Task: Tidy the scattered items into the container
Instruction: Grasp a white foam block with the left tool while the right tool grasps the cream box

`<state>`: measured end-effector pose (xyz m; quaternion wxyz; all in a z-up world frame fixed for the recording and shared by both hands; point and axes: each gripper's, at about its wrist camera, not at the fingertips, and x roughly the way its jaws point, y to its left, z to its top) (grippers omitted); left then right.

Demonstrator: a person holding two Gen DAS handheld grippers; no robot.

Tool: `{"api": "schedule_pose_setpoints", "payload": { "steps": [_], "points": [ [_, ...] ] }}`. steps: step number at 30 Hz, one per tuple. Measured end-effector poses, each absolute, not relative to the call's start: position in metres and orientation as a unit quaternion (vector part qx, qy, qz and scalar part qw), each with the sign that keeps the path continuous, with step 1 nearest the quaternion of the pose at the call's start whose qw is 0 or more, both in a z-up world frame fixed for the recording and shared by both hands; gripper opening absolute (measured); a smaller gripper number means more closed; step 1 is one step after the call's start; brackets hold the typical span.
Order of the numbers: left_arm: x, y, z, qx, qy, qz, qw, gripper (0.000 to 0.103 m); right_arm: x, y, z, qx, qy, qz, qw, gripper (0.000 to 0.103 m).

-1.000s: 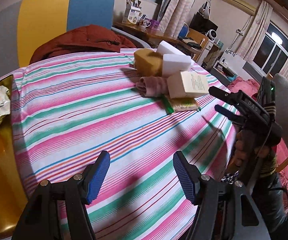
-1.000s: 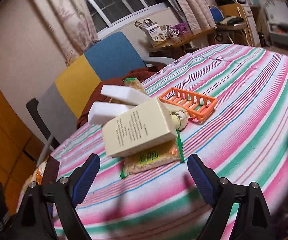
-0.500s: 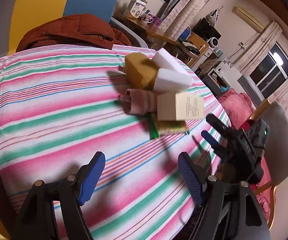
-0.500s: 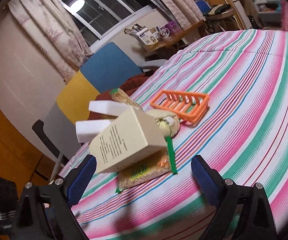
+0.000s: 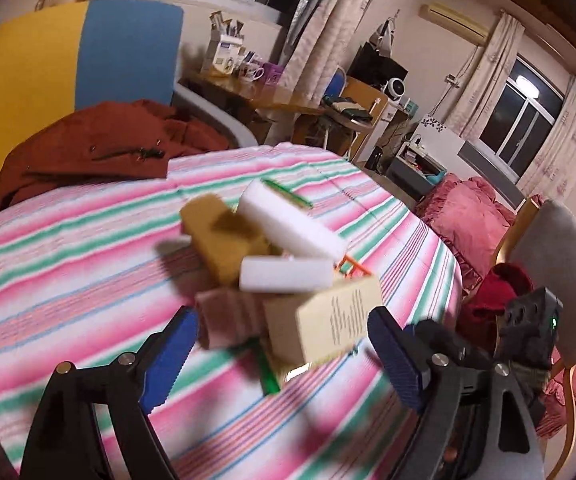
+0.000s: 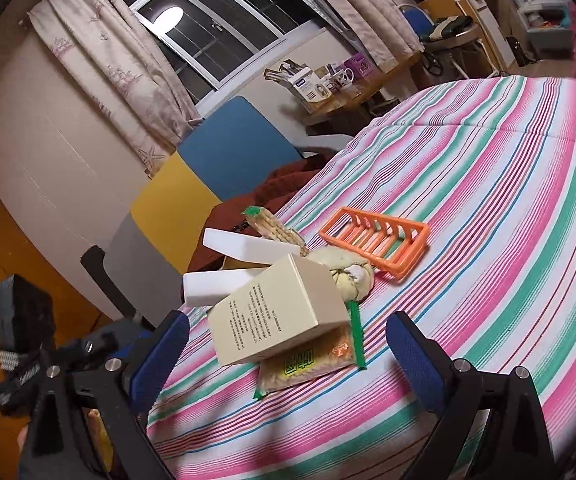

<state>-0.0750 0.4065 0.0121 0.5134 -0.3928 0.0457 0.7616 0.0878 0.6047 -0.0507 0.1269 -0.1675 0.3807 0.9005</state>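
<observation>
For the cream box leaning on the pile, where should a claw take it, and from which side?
Grip the box across its two narrow side faces, near the raised upper end. It is tilted, its low end resting on the snack packet, so the upper end is the freer part. Come from the near table edge, where the open right claw already straddles it; sponges crowd the far side.

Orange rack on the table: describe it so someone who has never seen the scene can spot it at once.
On the striped tablecloth, find the pile of sponges and packets. The orange slotted rack lies flat at the pile's edge, beside the pale cloth bundle. It is the only bright orange piece, an open plastic frame with parallel ribs, unlike the solid cream box and white foam blocks nearby.
</observation>
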Motion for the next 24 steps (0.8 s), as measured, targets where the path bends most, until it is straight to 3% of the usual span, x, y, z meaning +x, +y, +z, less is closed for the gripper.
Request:
{"api": "schedule_pose_setpoints", "payload": {
  "steps": [1,14,19,21,24],
  "points": [
    [-0.076,0.409,0.013,-0.385,0.049,0.765,0.514,0.103,0.087,0.604,-0.051,-0.167,0.380,0.901,0.126,0.100],
    [-0.100,0.453,-0.005,-0.407,0.056,0.745,0.526,0.102,0.075,0.598,-0.054,-0.163,0.358,0.912,0.116,0.101],
    [-0.107,0.462,-0.018,-0.438,0.047,0.726,0.528,0.084,0.066,0.603,-0.058,-0.161,0.363,0.910,0.122,0.102],
    [-0.106,0.463,-0.024,-0.443,0.055,0.719,0.533,0.068,0.060,0.607,-0.060,-0.161,0.371,0.906,0.121,0.102],
    [-0.105,0.459,-0.030,-0.447,0.053,0.714,0.536,0.060,0.049,0.607,-0.062,-0.160,0.367,0.909,0.115,0.102]
  ]
}}
